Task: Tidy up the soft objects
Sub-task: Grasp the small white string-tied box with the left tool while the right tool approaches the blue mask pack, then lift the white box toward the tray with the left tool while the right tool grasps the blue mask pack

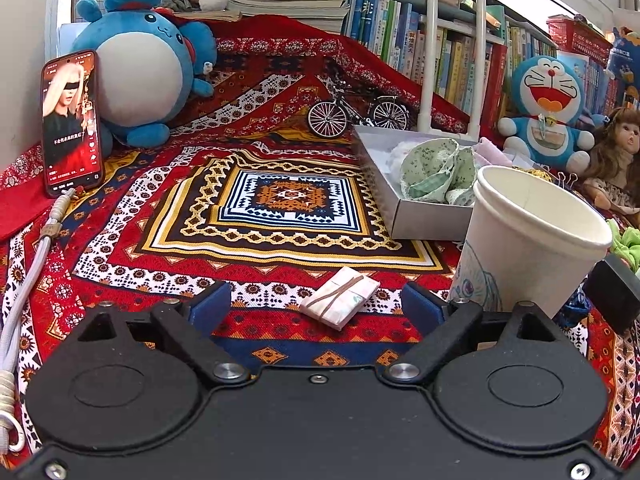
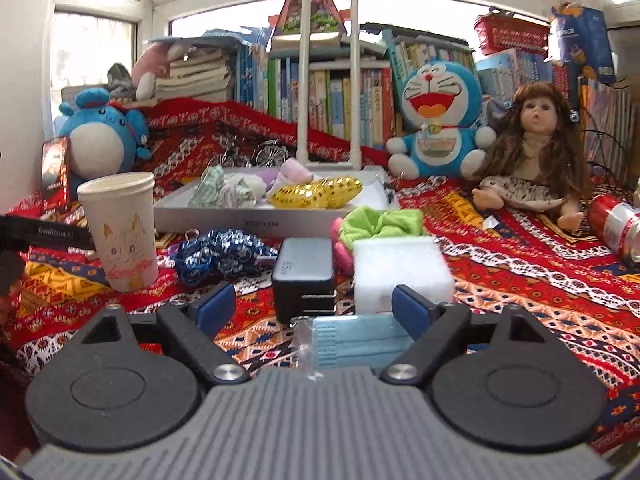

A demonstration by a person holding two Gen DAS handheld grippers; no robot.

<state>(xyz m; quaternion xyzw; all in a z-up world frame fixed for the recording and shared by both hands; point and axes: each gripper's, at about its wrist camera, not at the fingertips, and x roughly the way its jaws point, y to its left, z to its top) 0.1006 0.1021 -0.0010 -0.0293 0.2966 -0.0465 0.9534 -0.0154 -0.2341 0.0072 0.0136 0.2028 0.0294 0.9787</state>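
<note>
Patterned red cloth (image 2: 520,272) carries everything, running up against the bookshelf (image 2: 340,96) at its far edge, where a round blue plush (image 1: 140,76), a Doraemon plush (image 2: 438,120) and a long-haired doll (image 2: 536,152) sit propped like display pieces, probably not part of the sorting. A shallow grey box (image 2: 248,216) lies toward the far middle of the cloth and seems to be the collecting place: it already holds a green floral cloth piece (image 1: 438,172) and a gold spotted pouch (image 2: 320,194). Nearer, still loose on the cloth, are a white foam block (image 2: 400,272), a lime-green scrunchie (image 2: 380,222), a blue ribbon tangle (image 2: 216,254) and a pale blue face mask (image 2: 352,342). A paper cup (image 1: 532,244) stands beside the box's near corner, and a dark charger block (image 2: 306,278) sits beside the foam.

The right gripper (image 2: 312,306) hangs wide open and empty, the mask lying between its fingers, so that looks like its next pick. The left gripper (image 1: 318,304) is likewise spread wide, holding nothing, aimed at a small folded packet bound with a rubber band (image 1: 340,296).
</note>
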